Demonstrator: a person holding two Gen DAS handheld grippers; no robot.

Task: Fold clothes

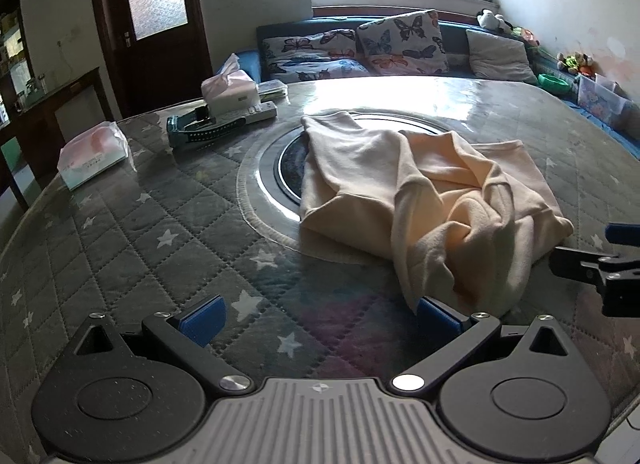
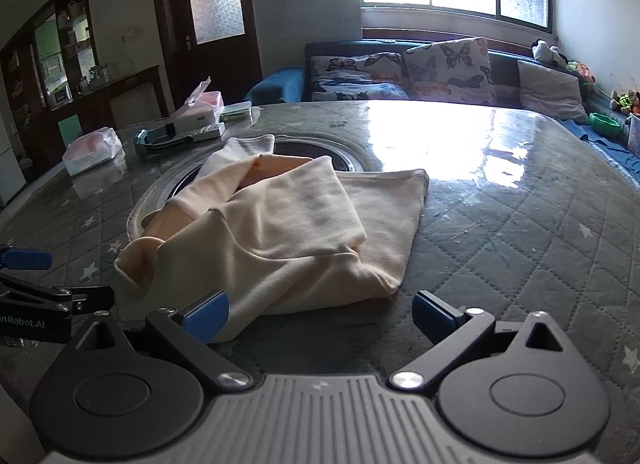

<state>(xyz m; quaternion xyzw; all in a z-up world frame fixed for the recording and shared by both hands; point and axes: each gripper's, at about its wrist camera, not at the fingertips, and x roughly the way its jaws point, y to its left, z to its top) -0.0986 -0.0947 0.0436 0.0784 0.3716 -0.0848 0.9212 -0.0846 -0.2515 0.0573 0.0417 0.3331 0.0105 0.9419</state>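
Pale peach fleece garment (image 2: pixel 288 224), loosely bunched, lies mid-table on the grey star-quilted table cover (image 2: pixel 520 232), partly over the round glass inset (image 1: pixel 272 168). Long axis runs from the near edge away toward the window; one narrow end points at the far side, a loose flap hangs toward the near edge.

Left gripper (image 1: pixel 320 314): blue pads spread wide, empty, right pad just beside the flap.

Right gripper (image 2: pixel 320 314): spread wide, empty, left pad at the garment's near hem.

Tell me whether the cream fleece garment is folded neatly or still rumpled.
Rumpled: the cream fleece garment lies partly doubled over in loose, uneven layers, with twisted bunches near its front edge.
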